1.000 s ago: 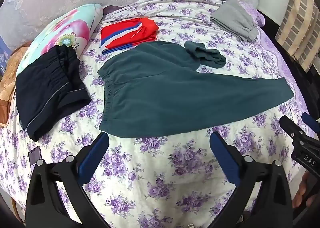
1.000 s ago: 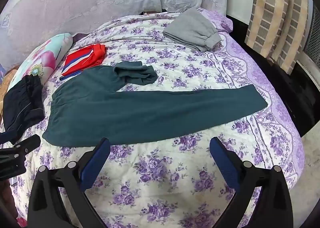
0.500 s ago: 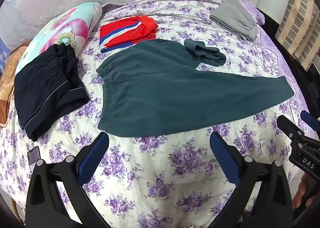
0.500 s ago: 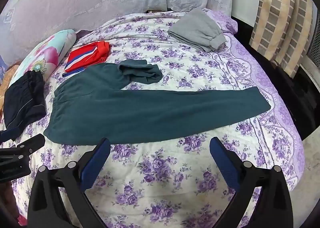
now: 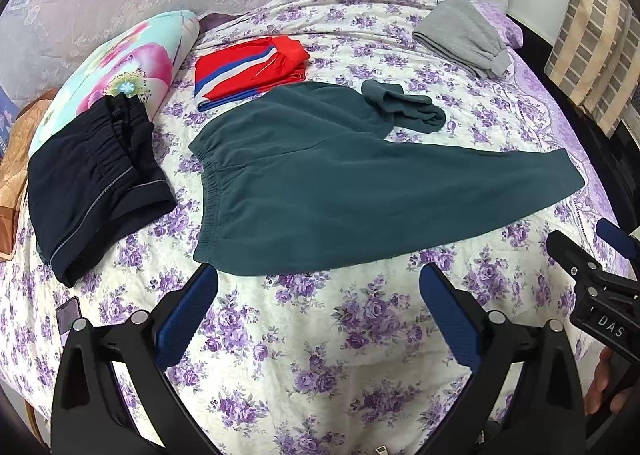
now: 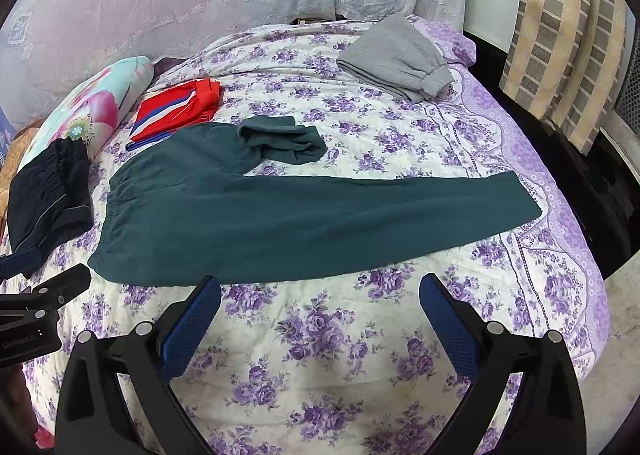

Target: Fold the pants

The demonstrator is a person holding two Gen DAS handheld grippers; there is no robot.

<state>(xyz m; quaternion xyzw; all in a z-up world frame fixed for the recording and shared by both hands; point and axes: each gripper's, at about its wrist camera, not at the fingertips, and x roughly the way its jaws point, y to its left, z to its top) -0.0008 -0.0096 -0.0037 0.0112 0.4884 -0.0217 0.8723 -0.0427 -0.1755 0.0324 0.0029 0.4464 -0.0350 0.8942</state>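
Note:
Dark teal pants lie on the flowered bed, waistband to the left, one leg stretched flat to the right. The other leg is bunched in a crumpled roll behind it. My left gripper hovers open just short of the pants' near edge, by the waistband corner, holding nothing. My right gripper is open too, above the bedspread in front of the long leg's near edge. Each gripper shows at the side of the other's view, the right gripper and the left gripper.
Folded black pants lie at the left against a flowered pillow. Folded red, white and blue shorts sit behind the waistband, folded grey pants at the far right corner. A phone lies near the left edge. The bed drops off at the right.
Both grippers have drifted slightly forward over the bed; the pants sit a little closer to the fingers. Nothing was grasped and the clothes have not moved.

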